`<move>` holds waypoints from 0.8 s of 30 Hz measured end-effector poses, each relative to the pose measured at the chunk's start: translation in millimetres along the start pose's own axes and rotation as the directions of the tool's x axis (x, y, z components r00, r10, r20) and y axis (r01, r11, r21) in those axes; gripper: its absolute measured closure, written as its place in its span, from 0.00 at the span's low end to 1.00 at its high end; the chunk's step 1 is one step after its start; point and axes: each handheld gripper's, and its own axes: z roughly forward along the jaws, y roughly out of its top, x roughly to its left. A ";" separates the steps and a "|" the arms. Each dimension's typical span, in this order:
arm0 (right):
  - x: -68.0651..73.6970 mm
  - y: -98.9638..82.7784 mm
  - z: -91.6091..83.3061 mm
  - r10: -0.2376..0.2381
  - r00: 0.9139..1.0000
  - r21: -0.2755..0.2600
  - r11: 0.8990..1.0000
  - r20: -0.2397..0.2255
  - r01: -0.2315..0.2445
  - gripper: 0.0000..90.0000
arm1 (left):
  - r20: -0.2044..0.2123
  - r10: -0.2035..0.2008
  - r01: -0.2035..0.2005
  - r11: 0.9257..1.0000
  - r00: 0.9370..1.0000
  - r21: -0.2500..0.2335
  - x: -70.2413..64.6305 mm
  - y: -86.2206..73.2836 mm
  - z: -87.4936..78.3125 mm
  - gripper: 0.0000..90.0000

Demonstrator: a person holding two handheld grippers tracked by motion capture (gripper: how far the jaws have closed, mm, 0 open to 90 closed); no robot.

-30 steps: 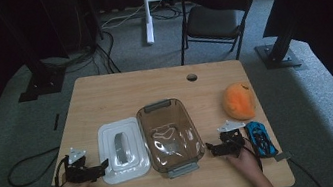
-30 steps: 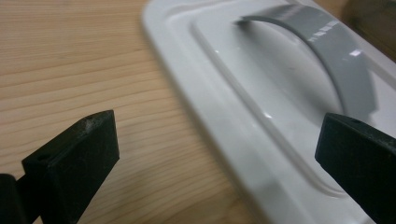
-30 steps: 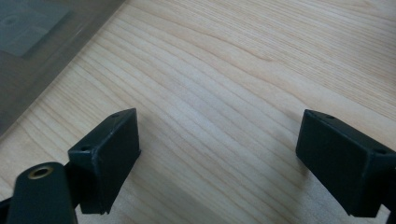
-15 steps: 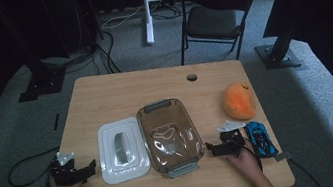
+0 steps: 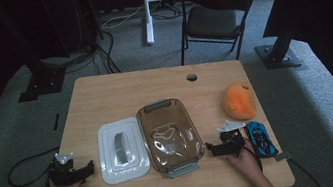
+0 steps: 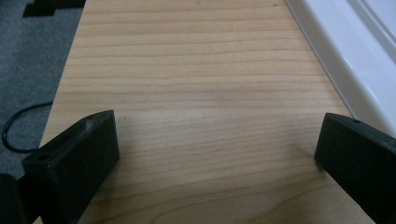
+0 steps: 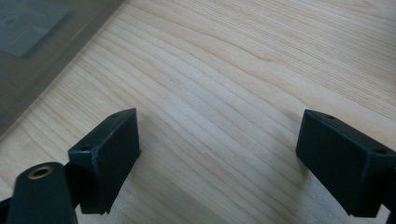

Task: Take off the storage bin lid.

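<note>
The wooden surface (image 5: 129,92) held a white lid (image 5: 121,151), a clear box (image 5: 169,137), an orange toy (image 5: 239,100) and a blue car (image 5: 260,138).

The white lid (image 6: 345,60) is cut off at the frame's right (only its rim visible); the brown container (image 7: 42,51) blurs.

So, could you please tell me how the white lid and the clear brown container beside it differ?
The white rectangular plastic lid is opaque and lies flat, with a grey handle on top; the clear brownish rectangular container is see-through and deeper, with grey tabs at both short ends. The lid is shorter and sits left of the container, nearer the left tool; the container is nearer the right tool. Both are rounded rectangles resting lengthwise on the wooden table.
</note>
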 end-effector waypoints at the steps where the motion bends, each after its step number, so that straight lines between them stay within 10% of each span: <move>1: 0.0 0.0 0.0 0.000 1.000 0.000 1.000 0.000 0.000 0.14 | -0.002 -0.007 0.007 1.000 1.000 0.001 0.6 0.1 0.3 0.00; 24: -0.5 -0.4 -0.9 -0.006 1.000 0.005 1.000 -0.005 0.006 0.14 | 0.042 0.032 -0.032 0.999 0.999 -0.001 -4.8 3.9 4.0 0.00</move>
